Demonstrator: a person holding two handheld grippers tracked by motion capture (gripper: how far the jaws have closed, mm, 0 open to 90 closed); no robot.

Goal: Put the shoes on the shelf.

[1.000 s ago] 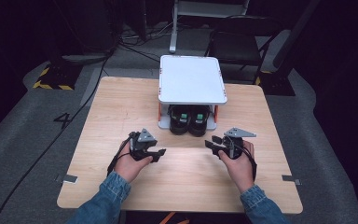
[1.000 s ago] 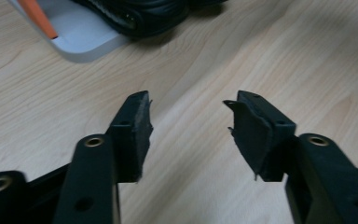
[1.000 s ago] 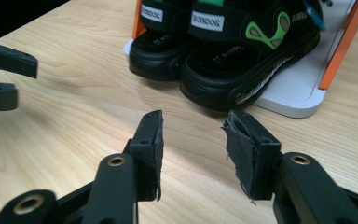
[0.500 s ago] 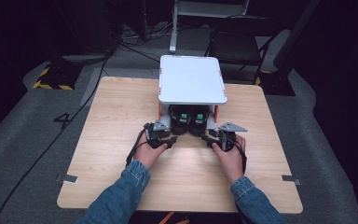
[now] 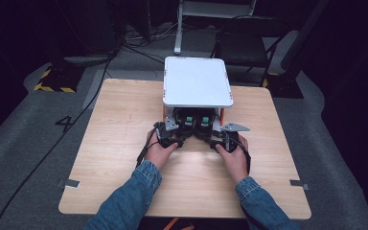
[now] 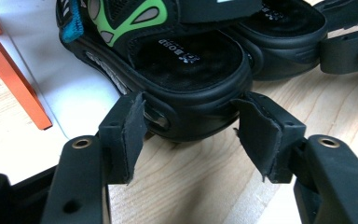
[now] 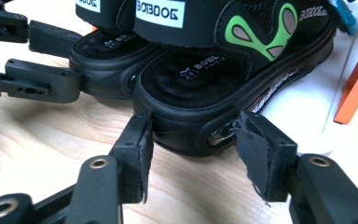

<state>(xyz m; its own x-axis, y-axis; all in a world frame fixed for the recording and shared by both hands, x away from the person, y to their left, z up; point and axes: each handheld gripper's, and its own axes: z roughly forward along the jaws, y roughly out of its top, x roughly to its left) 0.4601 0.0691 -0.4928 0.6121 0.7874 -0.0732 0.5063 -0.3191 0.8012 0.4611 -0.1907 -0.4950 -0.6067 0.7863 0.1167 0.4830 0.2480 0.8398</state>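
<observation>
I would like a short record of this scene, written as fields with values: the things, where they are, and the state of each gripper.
surface: light wooden table
rack: small white-topped shelf with orange legs, at the far middle of the table
left item: black sandal with green patches, heel end sticking out from under the shelf
right item: second black sandal with green patches, beside the first
left gripper: open, fingers on either side of the left sandal's heel
right gripper: open, fingers on either side of the right sandal's heel
grip: not yet closed

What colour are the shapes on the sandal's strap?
Bright green with grey centres, on the black sandal; the right gripper view shows them best.
</observation>
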